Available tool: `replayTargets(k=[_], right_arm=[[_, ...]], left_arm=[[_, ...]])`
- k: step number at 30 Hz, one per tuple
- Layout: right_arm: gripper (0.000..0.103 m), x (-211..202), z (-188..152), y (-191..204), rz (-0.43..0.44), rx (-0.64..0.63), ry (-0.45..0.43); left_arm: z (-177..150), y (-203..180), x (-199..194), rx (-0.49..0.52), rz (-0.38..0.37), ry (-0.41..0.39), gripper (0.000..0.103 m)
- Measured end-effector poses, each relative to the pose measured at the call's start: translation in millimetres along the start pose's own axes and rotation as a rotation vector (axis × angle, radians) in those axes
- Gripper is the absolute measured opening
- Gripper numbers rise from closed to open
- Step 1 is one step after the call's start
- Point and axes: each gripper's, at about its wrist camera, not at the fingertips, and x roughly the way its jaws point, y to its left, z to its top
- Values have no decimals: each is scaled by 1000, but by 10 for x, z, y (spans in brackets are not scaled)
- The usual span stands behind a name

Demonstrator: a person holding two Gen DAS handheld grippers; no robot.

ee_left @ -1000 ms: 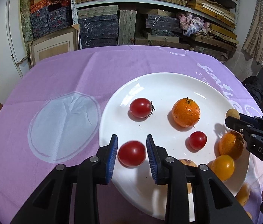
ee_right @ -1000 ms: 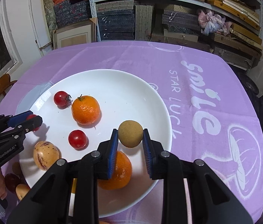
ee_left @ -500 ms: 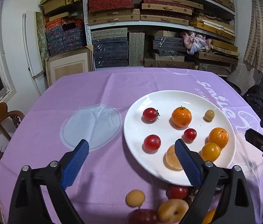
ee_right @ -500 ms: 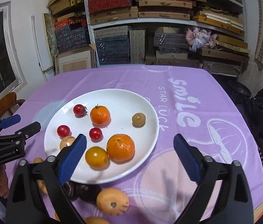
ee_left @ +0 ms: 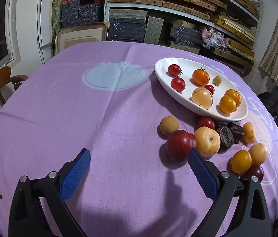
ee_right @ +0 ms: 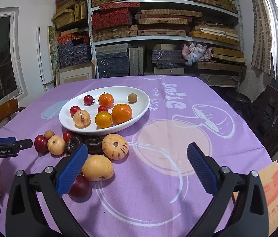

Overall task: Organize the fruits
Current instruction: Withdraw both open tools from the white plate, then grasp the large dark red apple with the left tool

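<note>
Between pickups, at 6 o'clock of the plate [ee_right: 145, 106], your left gripper [ee_left: 138, 164] & right gripper [ee_right: 137, 159] had just spread wide, both empty; next needed closing on loose pile fruit [ee_right: 97, 167].

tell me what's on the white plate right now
On the white plate: three cherry tomatoes, two mandarins, a yellow fruit, a speckled fruit, a small tan fruit. Nothing looks hidden.
</note>
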Motion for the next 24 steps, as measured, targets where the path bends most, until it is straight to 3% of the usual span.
replayTargets(k=[8,11,17,24], right_arm=[[99,120,40,-110,25,53,59],[99,134,38,-143,30,74,64],[99,161,23,-167,32,89,81],[99,200,12,-178,33,92,98]], left_arm=[[-76,-223,21,96,11,-17,100],[-58,-307,103,120,47,-11,100],[-10,-262,273,98,57,55,100],[76,-70,387,-8,-59,97,99]])
